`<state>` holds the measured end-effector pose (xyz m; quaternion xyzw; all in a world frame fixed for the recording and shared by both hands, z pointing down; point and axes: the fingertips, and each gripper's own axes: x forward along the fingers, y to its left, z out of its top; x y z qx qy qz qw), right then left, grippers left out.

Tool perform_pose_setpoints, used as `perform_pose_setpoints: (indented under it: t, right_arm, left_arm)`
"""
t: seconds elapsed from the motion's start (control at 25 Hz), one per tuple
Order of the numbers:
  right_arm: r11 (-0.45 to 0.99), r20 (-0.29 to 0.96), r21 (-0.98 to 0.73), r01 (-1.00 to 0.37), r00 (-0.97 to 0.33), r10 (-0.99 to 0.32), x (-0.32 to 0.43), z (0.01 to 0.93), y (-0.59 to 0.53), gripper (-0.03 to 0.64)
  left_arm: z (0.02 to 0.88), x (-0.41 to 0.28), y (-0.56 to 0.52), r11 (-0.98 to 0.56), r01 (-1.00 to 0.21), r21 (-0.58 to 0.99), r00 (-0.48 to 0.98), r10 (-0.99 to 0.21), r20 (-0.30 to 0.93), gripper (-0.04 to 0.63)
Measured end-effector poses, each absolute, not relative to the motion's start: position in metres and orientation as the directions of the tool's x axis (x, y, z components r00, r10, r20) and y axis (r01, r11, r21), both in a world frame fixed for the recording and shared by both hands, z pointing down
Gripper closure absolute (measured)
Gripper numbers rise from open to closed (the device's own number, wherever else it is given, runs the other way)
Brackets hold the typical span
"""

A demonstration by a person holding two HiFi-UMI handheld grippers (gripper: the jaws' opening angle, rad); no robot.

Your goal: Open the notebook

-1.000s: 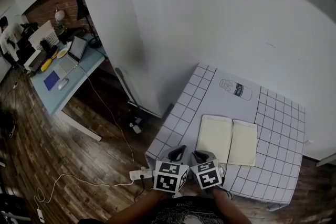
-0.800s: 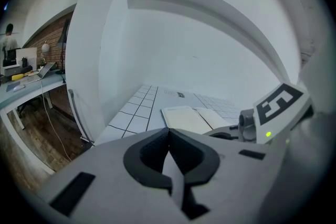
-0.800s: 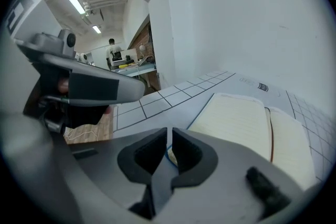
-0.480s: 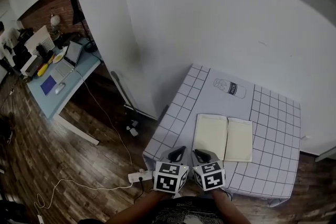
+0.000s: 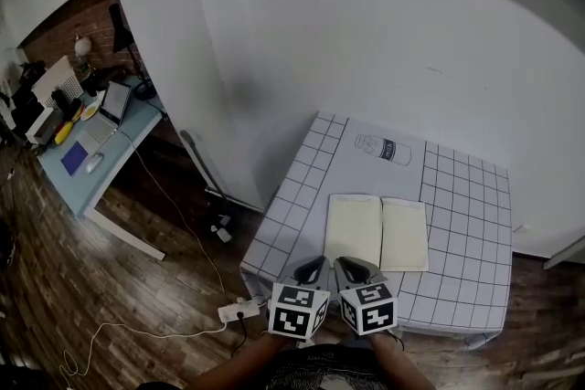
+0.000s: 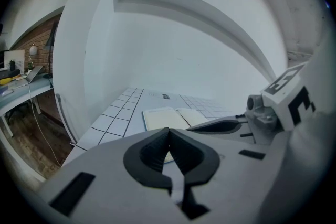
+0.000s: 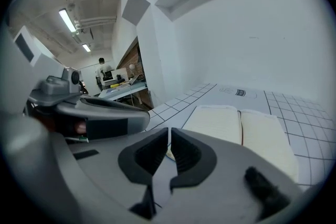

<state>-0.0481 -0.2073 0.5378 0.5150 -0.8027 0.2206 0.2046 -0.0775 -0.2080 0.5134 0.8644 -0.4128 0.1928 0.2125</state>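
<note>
Head view only gave the layout: the notebook (image 5: 377, 233) lay open and flat, pages up, on the near middle of the grid-printed table (image 5: 466, 196). The left gripper (image 5: 311, 268) and right gripper (image 5: 353, 268) sat side by side over the table's near edge, just short of the notebook and not touching it. Jaw state was readable only from the gripper views. In the left gripper view the jaws were pressed together at the tips with nothing in them. In the right gripper view the jaws were closing, a thin slit between them, also empty, with the notebook's pages beyond them. The right gripper view alone showed ceiling lights (image 7: 67, 19) and a far-off person (image 7: 102, 67) by a desk. The head view showed that desk (image 5: 91, 155) well off to the left with a laptop (image 5: 111, 103) on it, and a power strip (image 5: 232, 312) with its cable on the wood floor (image 5: 110, 288) below the table's left corner. A bottle drawing (image 5: 382, 148) was printed on the table beyond the notebook. Nothing stood between the grippers and the notebook. The table's far edge met the white wall (image 5: 411, 41). Bare grid lay right of the notebook and beyond it, with a narrower strip on its left.
</note>
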Motion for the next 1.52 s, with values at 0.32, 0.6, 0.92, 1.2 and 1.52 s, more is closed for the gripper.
perform_pose_setpoints:
  t: [0.32, 0.6, 0.92, 1.2, 1.52]
  right_arm:
    - [0.32, 0.506, -0.147, -0.936, -0.35, -0.788, -0.035, 0.511, -0.19, 0.597]
    - [0.273, 0.505, -0.141, -0.952, -0.306, -0.807, -0.018, 0.503, -0.172, 0.603]
    - [0.284, 0.494, -0.135, -0.949, -0.313, -0.811, -0.003, 0.497, -0.159, 0.604]
    - [0.3, 0.481, -0.132, -0.945, -0.325, -0.814, 0.027, 0.49, -0.146, 0.604]
    - [0.312, 0.455, -0.136, -0.94, -0.339, -0.824, 0.058, 0.482, -0.128, 0.604]
  left_arm:
    - [0.506, -0.059, -0.189, -0.608, -0.756, 0.243, 0.636, -0.594, 0.492, 0.588]
    - [0.502, -0.044, -0.174, -0.632, -0.728, 0.265, 0.666, -0.563, 0.489, 0.588]
    - [0.497, -0.025, -0.161, -0.629, -0.731, 0.265, 0.665, -0.569, 0.484, 0.588]
    - [0.491, 0.004, -0.148, -0.62, -0.743, 0.251, 0.652, -0.586, 0.481, 0.588]
    - [0.484, 0.034, -0.129, -0.613, -0.755, 0.235, 0.639, -0.604, 0.477, 0.588]
